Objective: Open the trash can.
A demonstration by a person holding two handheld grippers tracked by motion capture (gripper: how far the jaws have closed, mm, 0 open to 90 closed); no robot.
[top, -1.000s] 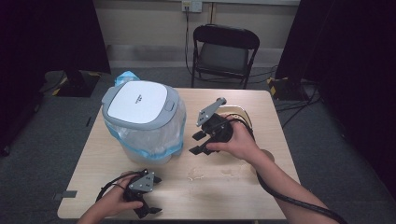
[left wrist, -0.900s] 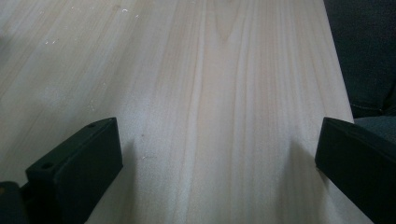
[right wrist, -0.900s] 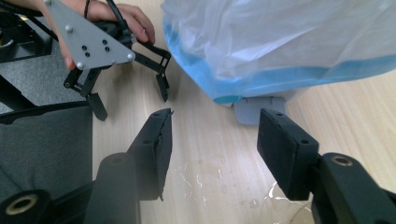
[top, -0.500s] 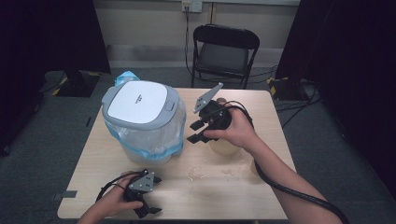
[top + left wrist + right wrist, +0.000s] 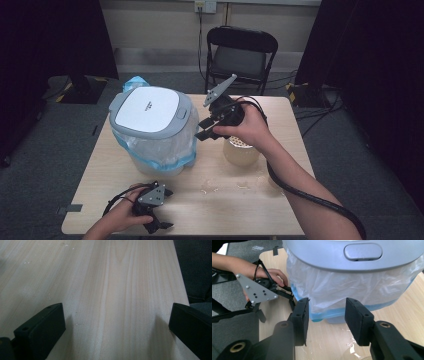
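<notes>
**Right gripper raised beside the bin: collision and spill risks**

Nearest to you, the left gripper (image 5: 156, 226) rests on the table (image 5: 260, 210) close to the near edge. Its jaws stand wide apart with bare wood between them, holding nothing. The left gripper view shows the table edge just beyond one jaw, so any slide that way takes it off the board.

In the middle ground, a clear cup (image 5: 241, 151) with pale contents stands directly under your right hand (image 5: 252, 127), and small crumbs (image 5: 207, 188) lie on the wood near it. Lowering the wrist or dragging the trailing cable (image 5: 305, 192) across it would likely tip the cup.

Farther on, the right gripper (image 5: 205, 127) is held above the table, pointing at the lidded bin (image 5: 150, 112). Its jaws have just been closing and now stand partly open, with nothing between them. The bin sits on the left half of the table, its plastic liner (image 5: 352, 287) hanging loose below the lid. In the right gripper view the jaws sit level with that liner, under the lid button (image 5: 362, 251); advancing at this height would likely snag the film or push the bin.

Open room lies on the bare wood between bin, cup and near edge, and behind the cup toward the chair (image 5: 240, 55)
</notes>
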